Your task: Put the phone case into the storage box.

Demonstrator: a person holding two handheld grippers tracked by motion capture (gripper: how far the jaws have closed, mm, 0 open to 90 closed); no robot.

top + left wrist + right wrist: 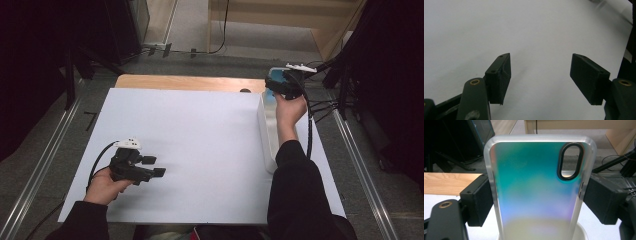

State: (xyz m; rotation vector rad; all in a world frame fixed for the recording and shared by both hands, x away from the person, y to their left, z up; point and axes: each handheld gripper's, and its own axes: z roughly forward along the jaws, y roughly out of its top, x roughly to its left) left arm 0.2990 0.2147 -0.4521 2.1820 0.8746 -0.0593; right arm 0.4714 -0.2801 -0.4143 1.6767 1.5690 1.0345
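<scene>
Item: iridescent phone case point(536, 192), clamped upright in our right gripper point(537, 195) above the white tray point(267, 135); placement pending. Left gripper point(540, 75): fingers wide, empty, over the tabletop point(200, 150).

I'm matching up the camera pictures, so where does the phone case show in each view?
High view: phone case at the far right, in the right gripper, above the white container.
Right gripper view: phone case fills the centre, upright, clamped between the jaws.
Left gripper view: not there.
Shared landmark: the white table.
</scene>
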